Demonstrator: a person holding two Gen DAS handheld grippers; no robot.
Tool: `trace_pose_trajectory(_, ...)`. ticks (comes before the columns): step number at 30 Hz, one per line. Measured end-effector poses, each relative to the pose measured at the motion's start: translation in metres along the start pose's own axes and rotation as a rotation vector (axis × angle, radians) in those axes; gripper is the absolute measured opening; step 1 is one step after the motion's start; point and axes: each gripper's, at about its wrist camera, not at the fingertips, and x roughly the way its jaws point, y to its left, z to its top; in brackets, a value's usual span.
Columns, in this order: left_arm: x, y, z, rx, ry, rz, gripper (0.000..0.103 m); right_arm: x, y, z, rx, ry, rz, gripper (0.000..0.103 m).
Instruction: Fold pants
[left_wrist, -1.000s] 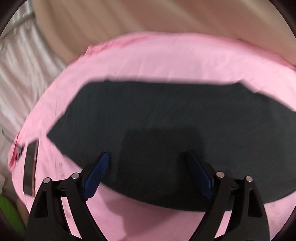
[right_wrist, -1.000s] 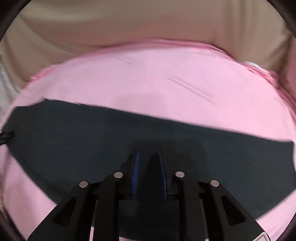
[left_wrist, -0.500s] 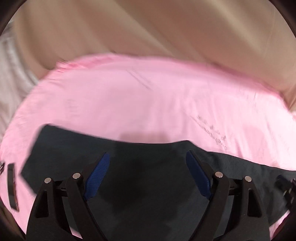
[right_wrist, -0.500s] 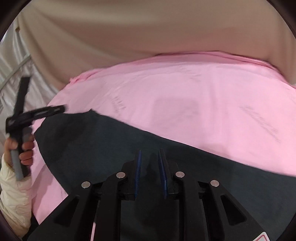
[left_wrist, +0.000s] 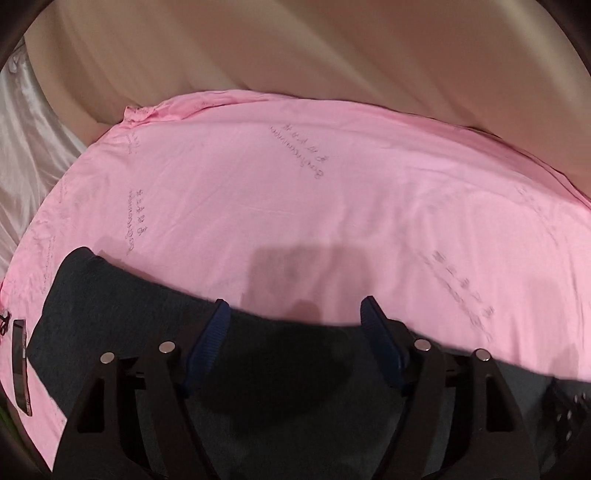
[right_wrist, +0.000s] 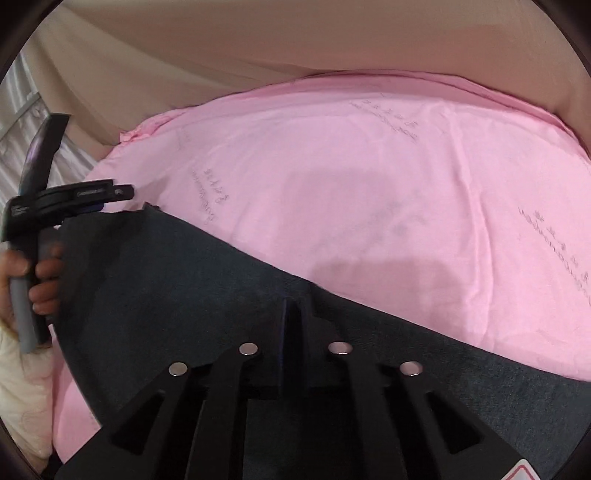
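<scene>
The dark grey pants (left_wrist: 110, 317) lie on a pink sheet (left_wrist: 332, 206). In the left wrist view my left gripper (left_wrist: 295, 314) is open, its blue pads spread over the pants' far edge. In the right wrist view my right gripper (right_wrist: 293, 306) is shut on the pants (right_wrist: 166, 280) at their far edge, with cloth pinched between the pads. The left gripper (right_wrist: 99, 194) also shows there at the far left, held in a hand, at the pants' left corner.
A beige cloth backdrop (left_wrist: 332, 48) hangs behind the pink sheet. White satin fabric (left_wrist: 26, 147) lies at the left. A dark flat phone-like object (left_wrist: 20, 365) rests near the sheet's left edge.
Both grippers have moved toward the pants' far edge. The right gripper's jaws have closed fully on the cloth. The left gripper stays open.
</scene>
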Motion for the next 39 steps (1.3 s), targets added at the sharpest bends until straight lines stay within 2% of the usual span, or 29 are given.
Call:
trace_pose_trajectory(1, -0.007, 0.000, -0.006, 0.013, -0.011, -0.006, 0.073, -0.014, -0.006, -0.003, 0.012, -0.031, -0.017, 0.010)
trace_pose_trajectory(3, -0.027, 0.004, -0.018, 0.057, -0.058, -0.005, 0.078, -0.049, -0.023, -0.018, 0.031, -0.097, -0.078, 0.016)
trace_pose_trajectory(4, -0.036, 0.006, -0.024, 0.074, -0.079, -0.007, 0.085, -0.063, -0.034, -0.026, 0.041, -0.115, -0.095, 0.017)
trace_pose_trajectory(5, -0.048, 0.006, -0.038, 0.098, -0.105, 0.000, 0.088, -0.079, -0.050, -0.037, 0.059, -0.132, -0.142, 0.017)
trace_pose_trajectory(7, -0.057, 0.011, -0.058, 0.130, -0.129, 0.029, 0.088, -0.105, -0.083, -0.059, 0.092, -0.138, -0.235, 0.018)
trace_pose_trajectory(10, -0.049, 0.020, -0.088, 0.171, -0.093, 0.123, 0.088, -0.140, -0.149, -0.099, 0.198, -0.116, -0.378, 0.017)
trace_pose_trajectory(11, -0.040, 0.026, -0.096, 0.164, -0.061, 0.156, 0.088, -0.157, -0.178, -0.115, 0.250, -0.134, -0.371, 0.008)
trace_pose_trajectory(12, -0.031, 0.034, -0.102, 0.150, -0.029, 0.186, 0.089, -0.172, -0.200, -0.125, 0.308, -0.157, -0.327, 0.000)
trace_pose_trajectory(13, -0.028, 0.042, -0.106, 0.121, -0.031, 0.162, 0.090, -0.187, -0.216, -0.133, 0.366, -0.174, -0.349, 0.000)
trace_pose_trajectory(14, -0.030, 0.048, -0.107, 0.094, -0.033, 0.150, 0.090, -0.207, -0.233, -0.143, 0.399, -0.179, -0.479, 0.002)
trace_pose_trajectory(15, -0.031, 0.052, -0.106, 0.080, -0.025, 0.162, 0.090, -0.222, -0.244, -0.150, 0.409, -0.191, -0.571, 0.015)
trace_pose_trajectory(16, -0.034, 0.053, -0.105, 0.074, -0.026, 0.188, 0.089, -0.236, -0.252, -0.157, 0.432, -0.212, -0.585, 0.017)
trace_pose_trajectory(17, -0.040, 0.054, -0.105, 0.065, -0.042, 0.222, 0.089, -0.252, -0.263, -0.166, 0.480, -0.248, -0.552, 0.017)
trace_pose_trajectory(18, -0.048, 0.054, -0.105, 0.060, -0.063, 0.236, 0.089, -0.265, -0.271, -0.174, 0.514, -0.280, -0.521, 0.023)
trace_pose_trajectory(20, -0.065, 0.051, -0.105, 0.047, -0.091, 0.216, 0.089, -0.282, -0.280, -0.185, 0.536, -0.311, -0.525, 0.035)
trace_pose_trajectory(22, -0.083, 0.043, -0.109, 0.040, -0.118, 0.191, 0.089, -0.283, -0.278, -0.188, 0.536, -0.305, -0.515, 0.041)
trace_pose_trajectory(30, -0.132, -0.025, -0.139, 0.137, -0.222, 0.116, 0.092, -0.272, -0.284, -0.189, 0.546, -0.276, -0.427, 0.042)
trace_pose_trajectory(32, -0.135, -0.039, -0.146, 0.161, -0.220, 0.090, 0.093, -0.266, -0.285, -0.185, 0.546, -0.263, -0.400, 0.046)
trace_pose_trajectory(35, -0.135, -0.058, -0.156, 0.199, -0.205, 0.062, 0.093, -0.258, -0.288, -0.183, 0.564, -0.229, -0.413, 0.048)
trace_pose_trajectory(39, -0.134, -0.072, -0.166, 0.227, -0.185, 0.042, 0.093, -0.256, -0.292, -0.185, 0.593, -0.243, -0.367, 0.052)
